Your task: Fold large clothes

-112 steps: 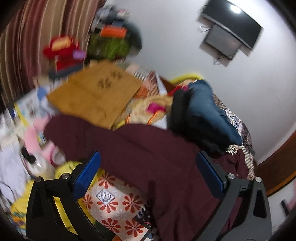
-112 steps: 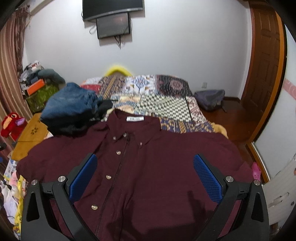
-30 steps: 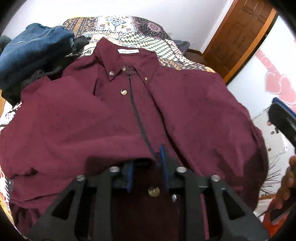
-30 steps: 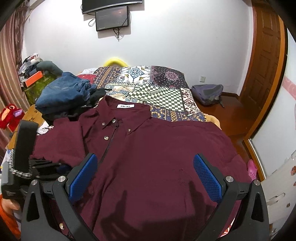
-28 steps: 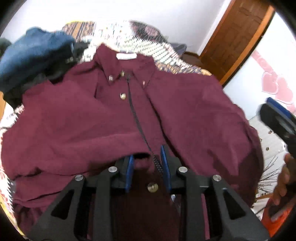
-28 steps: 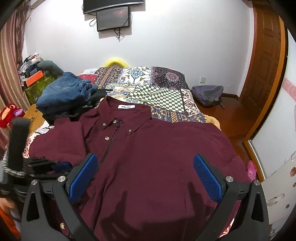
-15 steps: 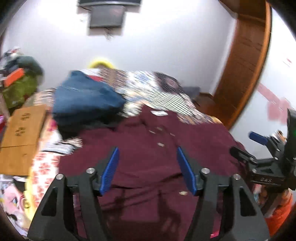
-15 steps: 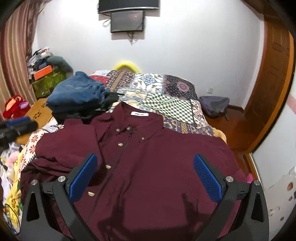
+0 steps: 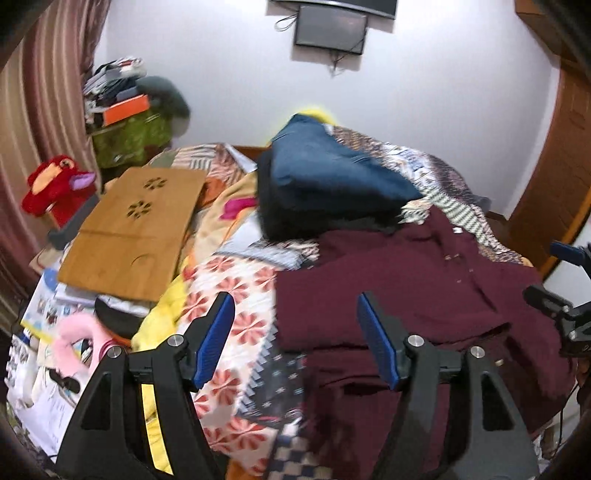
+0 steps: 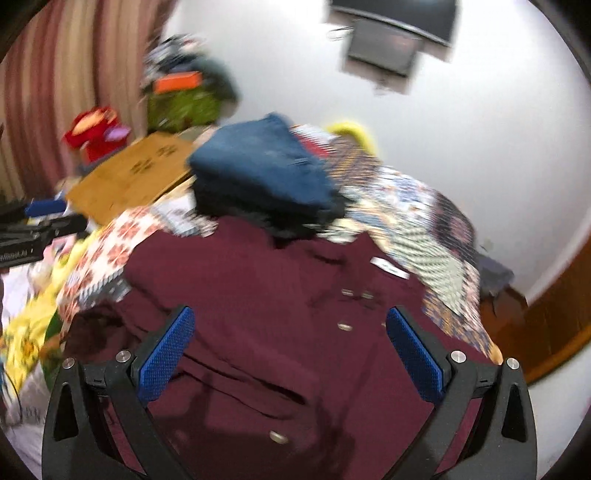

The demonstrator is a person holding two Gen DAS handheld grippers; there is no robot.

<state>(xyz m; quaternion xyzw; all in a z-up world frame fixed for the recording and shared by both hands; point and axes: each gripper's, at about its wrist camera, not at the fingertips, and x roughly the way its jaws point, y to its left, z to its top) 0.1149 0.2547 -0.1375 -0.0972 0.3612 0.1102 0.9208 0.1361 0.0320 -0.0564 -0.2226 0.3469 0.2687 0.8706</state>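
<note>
Maroon shirt (image 9: 417,291): lies front-up on the bed, collar and white neck label toward the far wall, button placket showing; its sleeve side nearest your left hand is doubled over onto the body.
Left gripper (image 9: 295,332): your jaws stand apart with nothing between the blue pads; they have just been opening. It hangs above the floral sheet (image 9: 236,295), at the shirt's folded edge, touching neither.
Right gripper (image 10: 290,349): your jaws are spread wide and empty, held above the shirt's chest; the pads do not press the cloth.
Folded jeans (image 9: 332,177): a blue stack on dark garments, just beyond the shirt's shoulder and touching it.
Patchwork quilt (image 10: 424,221): covers the bed past the collar.
Wooden lap desk (image 9: 136,225): rests to the left of the bed among papers.
Red plush toy (image 9: 55,184): sits by the striped curtain (image 9: 44,92).
Wall screen (image 9: 330,26): mounted high on the white wall.
Image note: the right wrist view is motion-blurred, so fine detail there cannot be told.
</note>
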